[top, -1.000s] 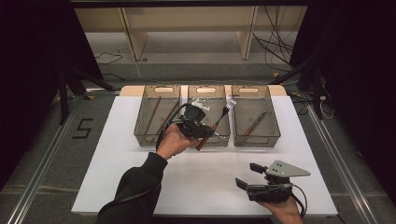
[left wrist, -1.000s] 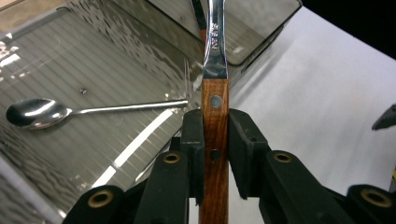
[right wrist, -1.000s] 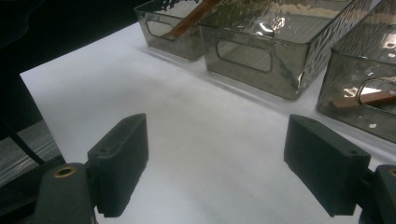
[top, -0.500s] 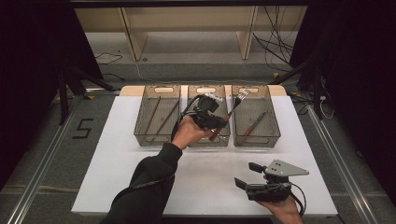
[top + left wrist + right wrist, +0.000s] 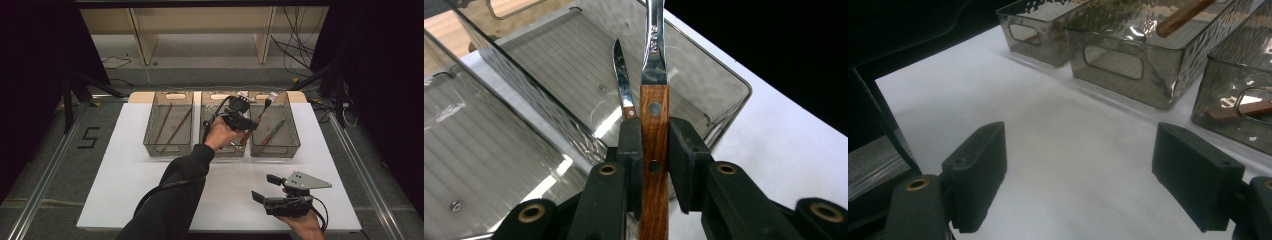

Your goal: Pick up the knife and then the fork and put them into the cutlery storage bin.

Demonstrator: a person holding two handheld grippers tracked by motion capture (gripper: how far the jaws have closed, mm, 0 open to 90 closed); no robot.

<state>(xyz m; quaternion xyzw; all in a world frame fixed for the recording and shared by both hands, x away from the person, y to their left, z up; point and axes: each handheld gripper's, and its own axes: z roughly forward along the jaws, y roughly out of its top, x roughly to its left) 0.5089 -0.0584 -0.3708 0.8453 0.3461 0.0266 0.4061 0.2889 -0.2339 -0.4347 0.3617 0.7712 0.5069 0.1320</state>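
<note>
A fork [image 5: 261,114] with a wooden handle [image 5: 654,130] is clamped between the pads of my left gripper [image 5: 245,125], tines pointing up and away. In the high view it hangs over the rim between the middle bin [image 5: 206,142] and the right bin [image 5: 297,140]. A wooden-handled knife [image 5: 271,132] lies in the right bin; in the left gripper view the knife [image 5: 622,82] lies just beyond my left gripper [image 5: 655,145]. My right gripper [image 5: 264,188] rests low over the white table at the front right, jaws wide apart with nothing between them [image 5: 1088,175].
Three clear smoky bins stand in a row at the back of the white tabletop [image 5: 125,180]. The left bin [image 5: 149,137] holds two wooden sticks [image 5: 175,127]. In the right gripper view the bins' handled walls [image 5: 1128,60] stand ahead. A dark floor and shelving lie beyond the table.
My left gripper has carried the fork to the right, from over the middle bin's left part to the edge of the right bin. The right gripper has stayed put.
</note>
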